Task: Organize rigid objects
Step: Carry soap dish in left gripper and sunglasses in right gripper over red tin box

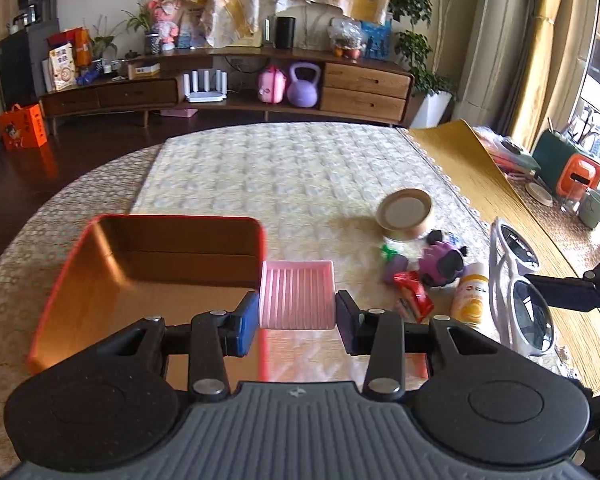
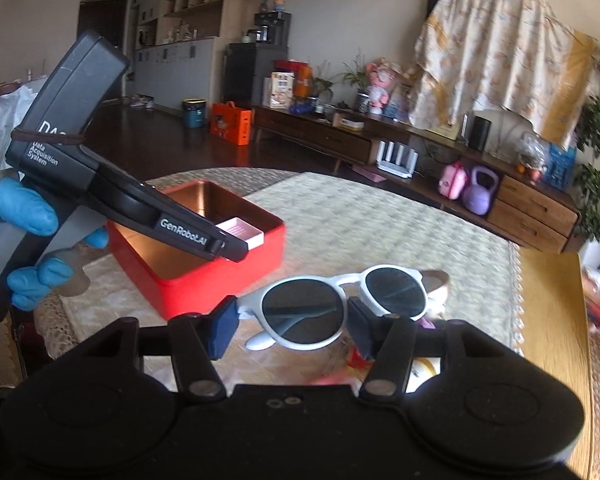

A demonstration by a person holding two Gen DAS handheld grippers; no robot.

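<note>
Left gripper [image 1: 297, 316]: closed on pink ridged tray [image 1: 297, 294], held at the right wall of the red box [image 1: 172, 240]. Right gripper [image 2: 292, 328]: pads either side of one lens of the white sunglasses [image 2: 340, 300], raised off the table; firm contact hard to tell. Small toys [image 1: 440, 264], tin [image 1: 406, 216], bottle [image 1: 470, 296] cluster on tablecloth [image 1: 280, 176], partly hidden behind one another.

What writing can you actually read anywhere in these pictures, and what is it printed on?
"GenRobot.AI": on the left gripper, along its side, in the right wrist view.
"Data Acquisition System": on that gripper's body, under large letters partly hidden by a cord.
The print on the yellow bottle, the red packet, the orange box and the snack bag is too blurred to read.
</note>
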